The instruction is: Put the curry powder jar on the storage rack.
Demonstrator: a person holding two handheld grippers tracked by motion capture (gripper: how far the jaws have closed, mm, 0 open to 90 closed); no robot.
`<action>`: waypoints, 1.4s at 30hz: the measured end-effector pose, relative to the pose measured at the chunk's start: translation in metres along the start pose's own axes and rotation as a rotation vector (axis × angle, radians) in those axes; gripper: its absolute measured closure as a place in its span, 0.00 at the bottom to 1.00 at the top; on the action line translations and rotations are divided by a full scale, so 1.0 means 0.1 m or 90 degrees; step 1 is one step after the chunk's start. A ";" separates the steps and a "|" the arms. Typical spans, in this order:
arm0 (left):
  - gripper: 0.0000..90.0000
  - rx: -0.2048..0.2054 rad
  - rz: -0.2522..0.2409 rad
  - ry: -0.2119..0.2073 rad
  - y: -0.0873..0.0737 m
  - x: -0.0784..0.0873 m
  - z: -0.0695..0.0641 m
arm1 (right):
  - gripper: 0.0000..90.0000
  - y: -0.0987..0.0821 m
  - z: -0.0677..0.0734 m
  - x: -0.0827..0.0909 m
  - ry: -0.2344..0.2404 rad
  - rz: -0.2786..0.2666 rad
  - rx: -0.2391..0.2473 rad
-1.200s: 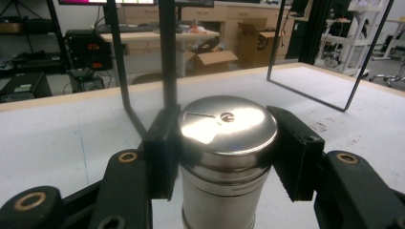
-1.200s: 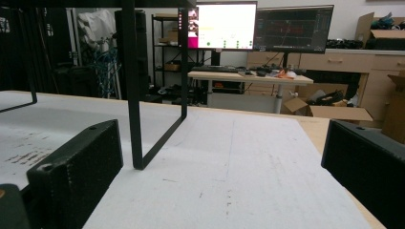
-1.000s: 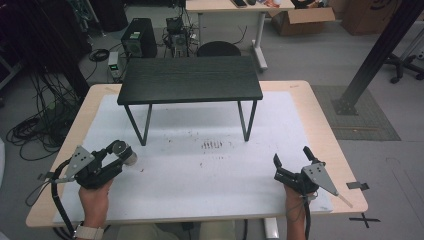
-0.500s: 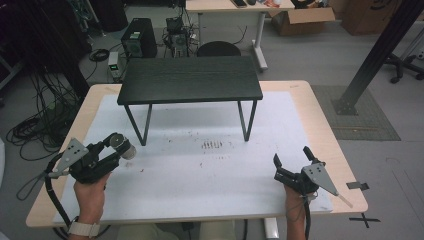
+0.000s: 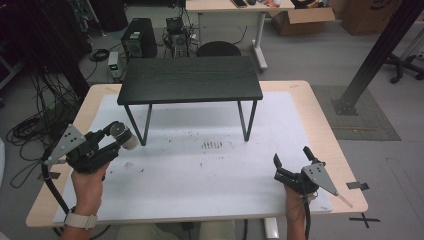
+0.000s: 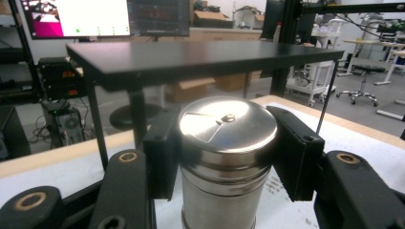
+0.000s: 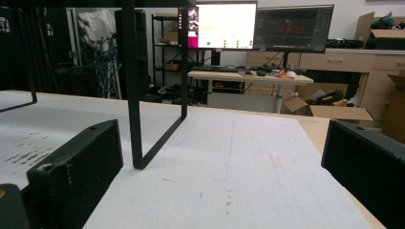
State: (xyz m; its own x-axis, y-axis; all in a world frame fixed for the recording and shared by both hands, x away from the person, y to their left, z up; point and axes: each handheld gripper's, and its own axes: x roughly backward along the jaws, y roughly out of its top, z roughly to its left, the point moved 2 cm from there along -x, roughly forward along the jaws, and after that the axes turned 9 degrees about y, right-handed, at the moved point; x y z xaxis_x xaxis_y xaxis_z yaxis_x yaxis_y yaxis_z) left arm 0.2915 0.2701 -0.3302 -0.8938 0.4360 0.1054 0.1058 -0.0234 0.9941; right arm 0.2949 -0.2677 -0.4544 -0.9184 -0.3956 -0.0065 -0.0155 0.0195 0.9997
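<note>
Steel is what the left gripper (image 5: 121, 140) holds: a round shaker (image 6: 224, 157) with a smooth shiny lid, clamped between both jaws just below the lid and held upright over the left side of the table (image 5: 300, 107), close to the front left leg of the small black stand (image 5: 190, 79). My worry is that slick, curved wall; with the pads pressing only on a narrow band, the shaker could slide down or twist out if the hand tips or jerks. It could also knock the stand's leg if swung right without being pulled clear first. Further right, the white mat (image 5: 210, 165) carries some dark smears. At the far right the right gripper (image 5: 292, 160) rests low near the table's front edge, jaws spread wide with nothing between them
</note>
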 end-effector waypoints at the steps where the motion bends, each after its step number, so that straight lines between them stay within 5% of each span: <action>1: 0.55 -0.001 0.000 -0.003 0.02 -0.01 0.00 | 0.00 0.00 0.00 0.00 0.000 0.000 -0.001; 24: 0.55 -0.022 -0.022 -0.057 0.56 -0.26 -0.18 | 0.00 0.00 0.00 0.00 0.001 0.000 0.000; 42: 0.55 -0.014 -0.022 -0.090 0.85 -0.55 -0.27 | 0.00 0.00 0.00 0.00 0.000 0.001 -0.001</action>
State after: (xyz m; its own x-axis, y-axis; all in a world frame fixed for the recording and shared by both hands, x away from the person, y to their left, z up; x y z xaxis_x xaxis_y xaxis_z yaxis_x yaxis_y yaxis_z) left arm 0.3380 0.2203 -0.2513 -0.8260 0.5596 0.0680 0.0650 -0.0252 0.9976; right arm 0.2950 -0.2676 -0.4544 -0.9181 -0.3962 -0.0056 -0.0143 0.0188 0.9997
